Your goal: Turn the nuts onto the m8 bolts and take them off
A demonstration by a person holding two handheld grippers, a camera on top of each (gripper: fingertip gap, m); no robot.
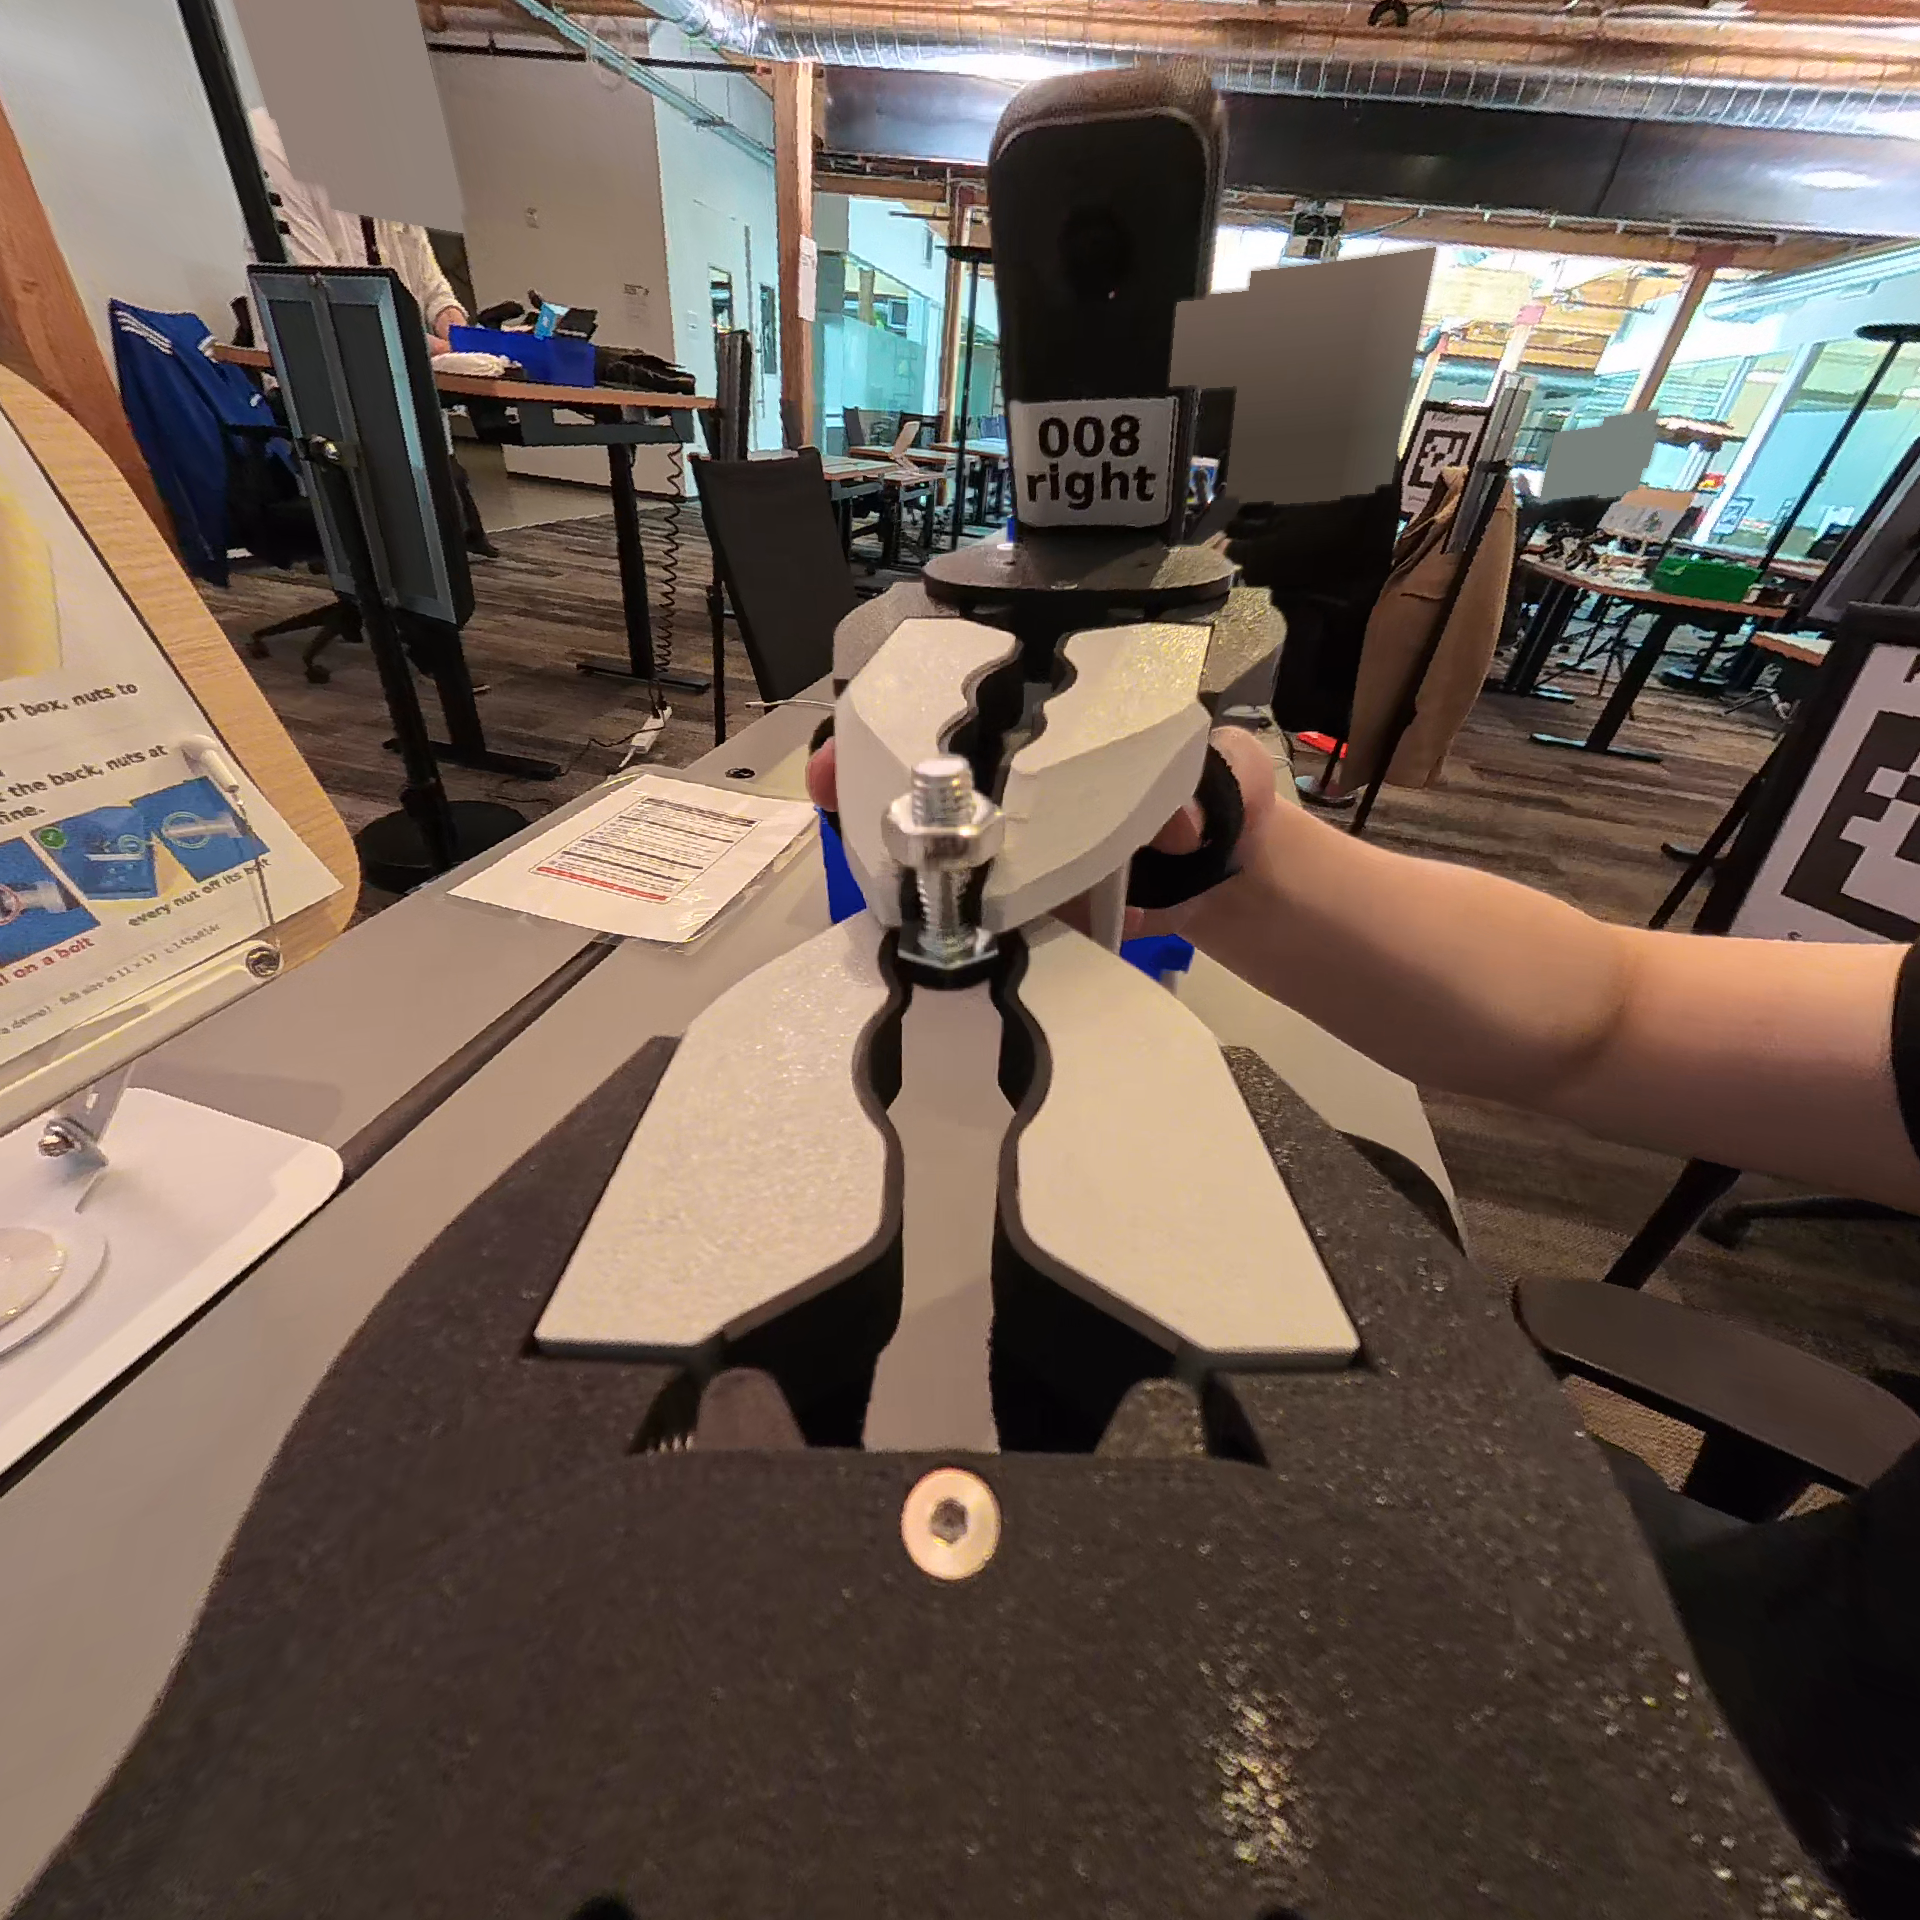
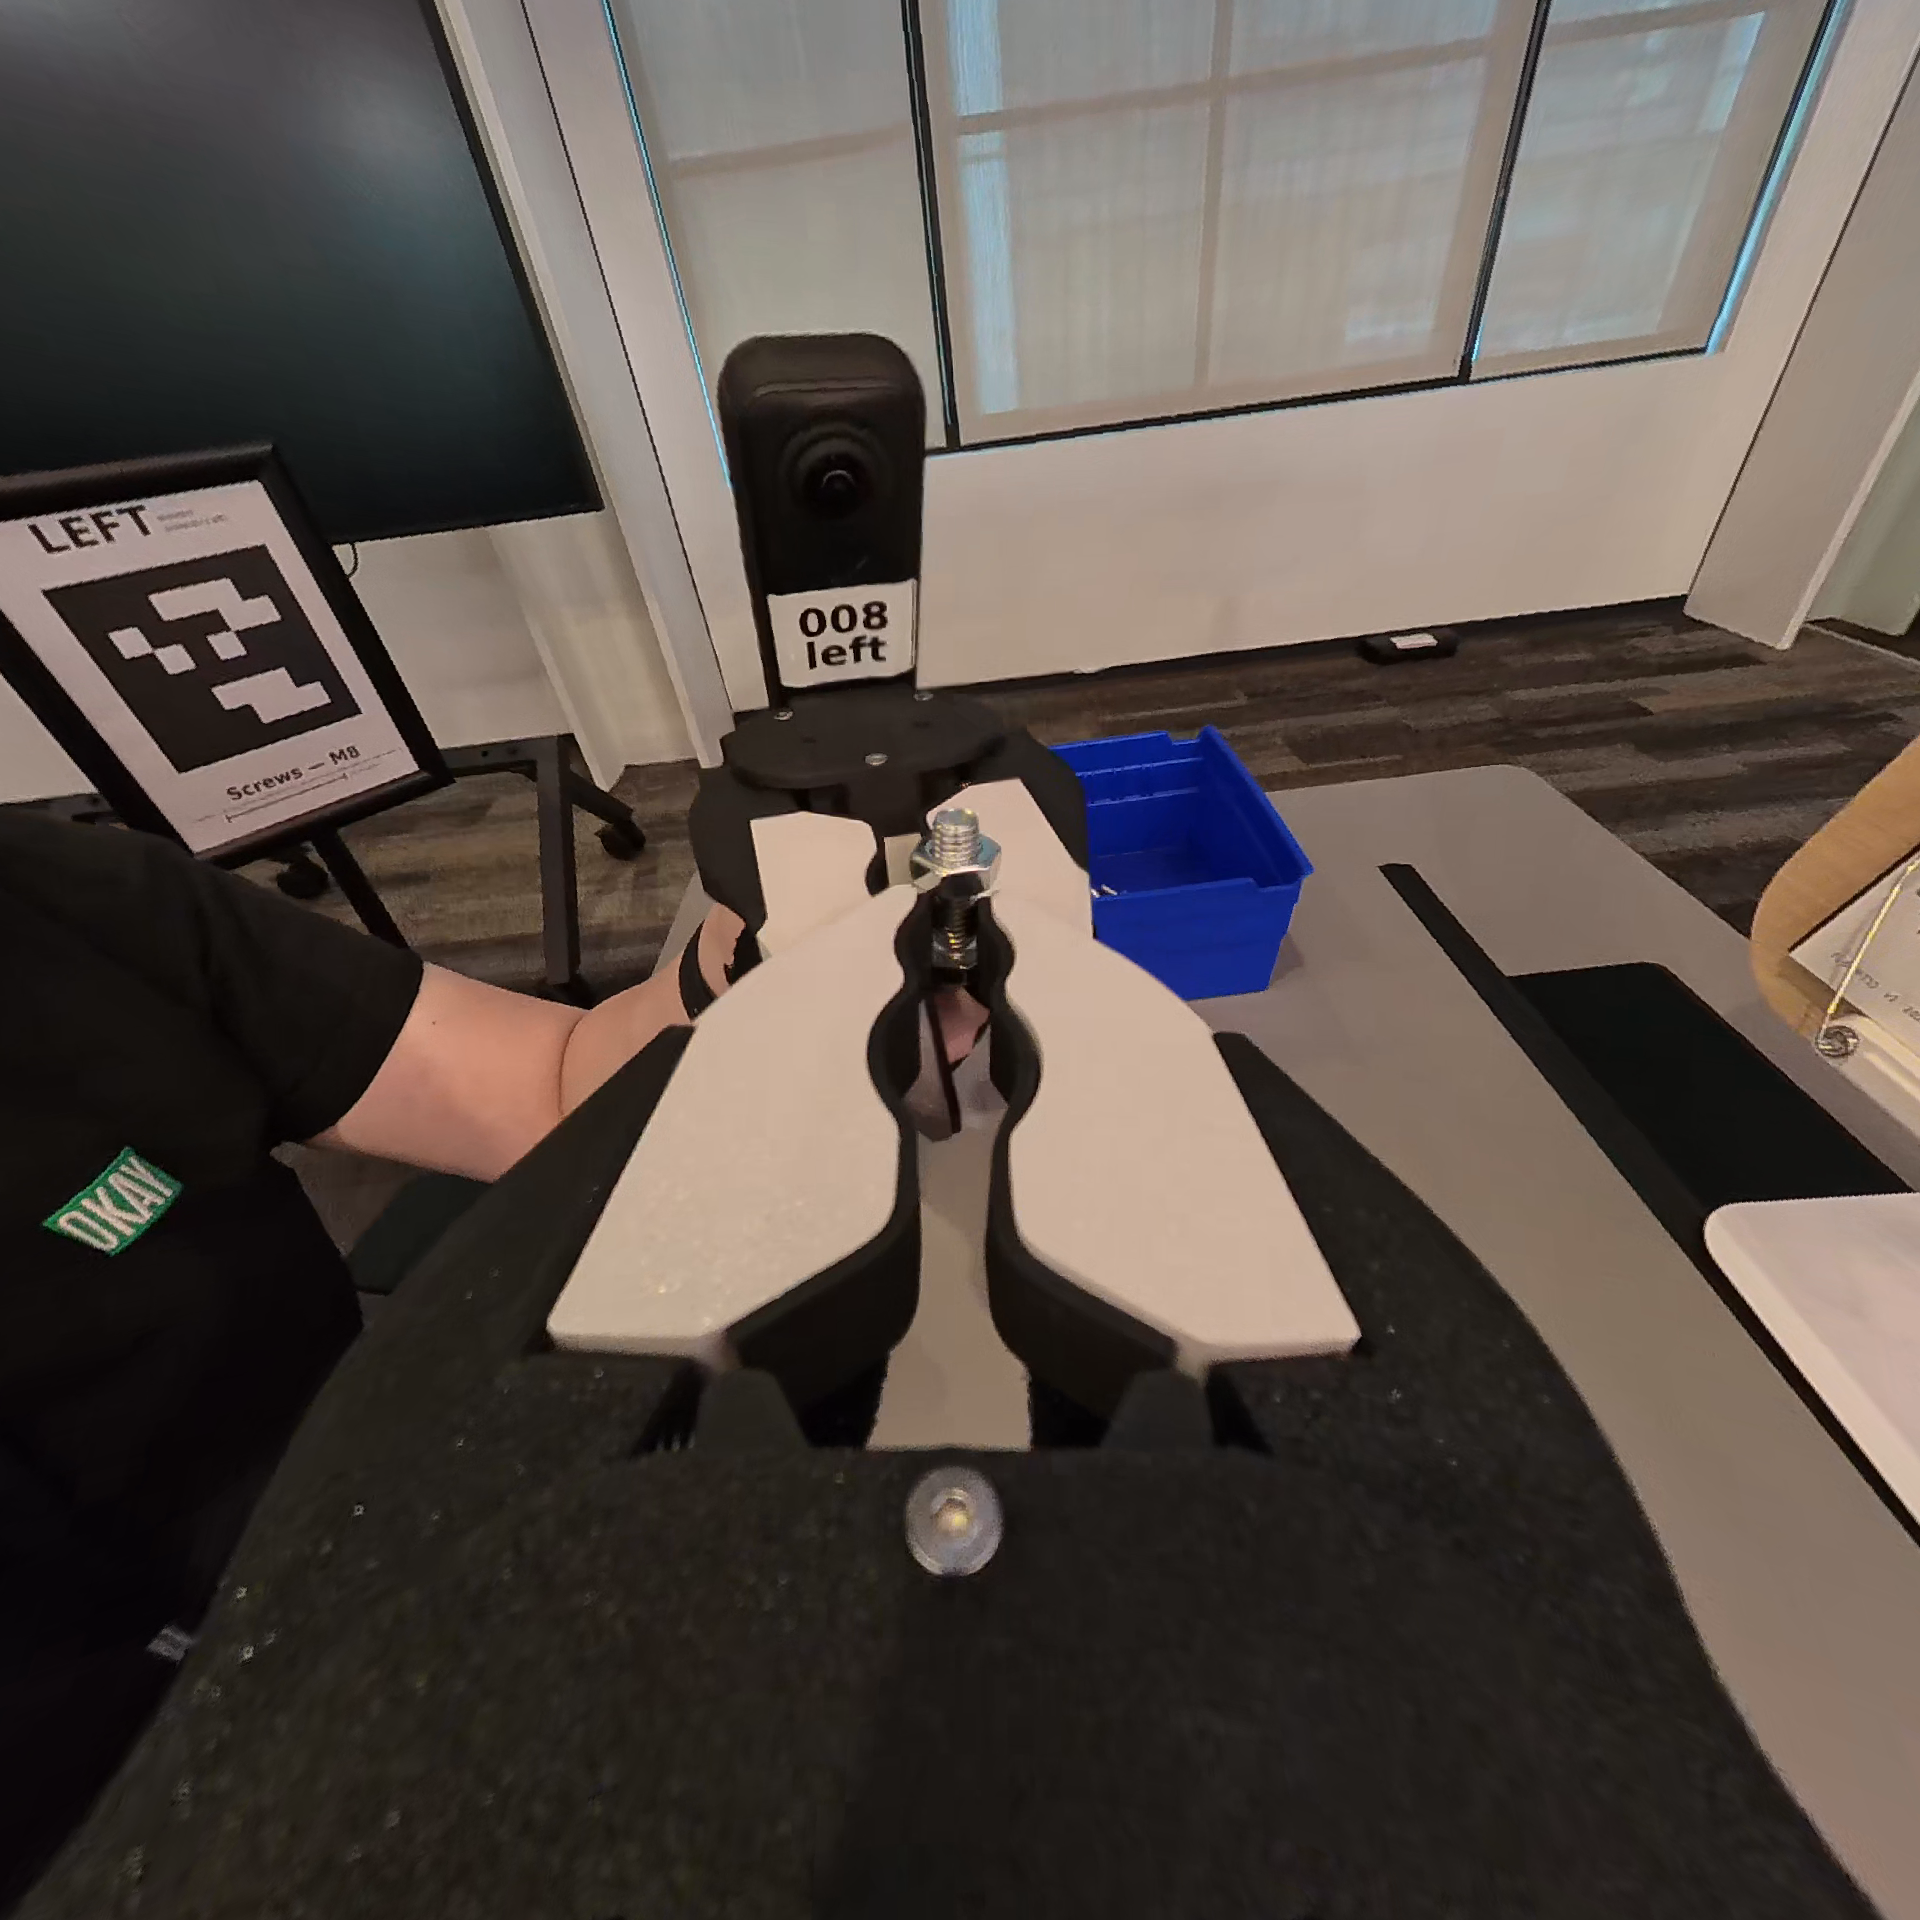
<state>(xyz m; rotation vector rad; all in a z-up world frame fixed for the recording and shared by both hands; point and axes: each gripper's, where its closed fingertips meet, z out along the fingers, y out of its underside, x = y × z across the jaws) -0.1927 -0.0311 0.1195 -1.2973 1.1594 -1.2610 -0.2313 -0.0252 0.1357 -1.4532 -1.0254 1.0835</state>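
Observation:
A silver M8 bolt stands upright between my two grippers, which face each other above the grey table. A silver nut sits near the bolt's threaded top end. My left gripper is shut on the bolt's hex head at the bottom. My right gripper is shut at the nut, which shows at the top edge of its fingertips, with the bolt running down between them. A hand holds each gripper.
A blue bin stands on the table behind the left gripper. An instruction board and a laminated sheet lie at the left. A marker sign on a stand is beside the table. The grippers are tip to tip, or close to it.

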